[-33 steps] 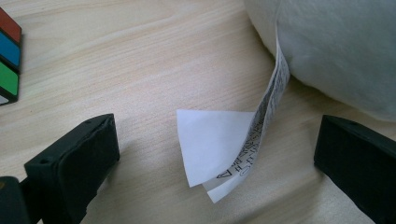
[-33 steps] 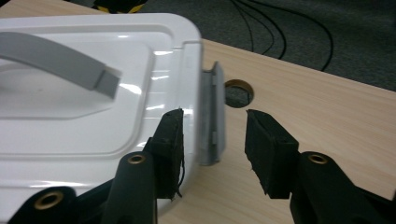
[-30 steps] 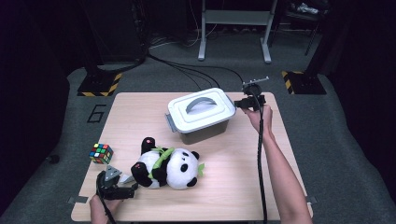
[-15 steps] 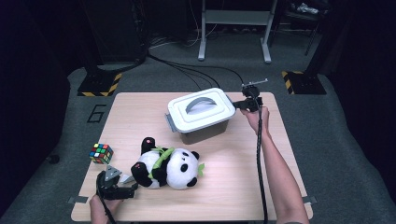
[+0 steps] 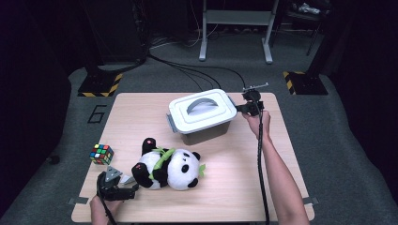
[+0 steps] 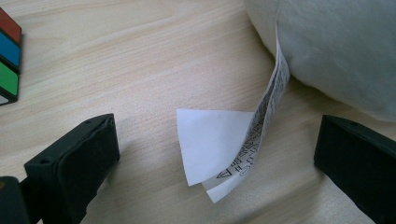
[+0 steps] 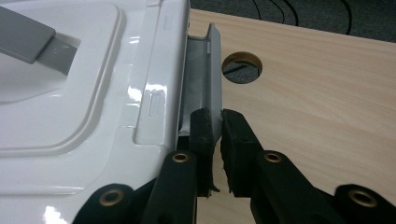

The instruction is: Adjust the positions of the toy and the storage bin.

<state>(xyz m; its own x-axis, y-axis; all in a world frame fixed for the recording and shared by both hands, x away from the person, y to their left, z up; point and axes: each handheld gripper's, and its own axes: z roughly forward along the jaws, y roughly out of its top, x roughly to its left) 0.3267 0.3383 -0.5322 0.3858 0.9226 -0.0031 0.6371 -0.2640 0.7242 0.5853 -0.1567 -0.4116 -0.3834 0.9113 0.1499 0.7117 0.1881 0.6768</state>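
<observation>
A white lidded box (image 5: 202, 112) with a grey handle stands at the table's far middle. My right gripper (image 5: 240, 108) is at its right end, shut on the grey side latch (image 7: 210, 79), which stands out from the lid (image 7: 84, 93). A plush panda (image 5: 169, 164) lies on its back at the front left. My left gripper (image 5: 130, 188) rests on the table by the panda's rear, open. Between its jaws lies the panda's white printed label (image 6: 224, 144), untouched, with white fur (image 6: 336, 46) just beyond.
A colourful puzzle cube (image 5: 102, 153) sits near the table's left edge, and its corner (image 6: 9, 60) is left of my left gripper. A round cable hole (image 7: 241, 67) lies in the tabletop just past the latch. Cables run across the floor behind the table.
My right hand has edged slightly left toward the box at the latch. The left gripper and the panda have not moved.
</observation>
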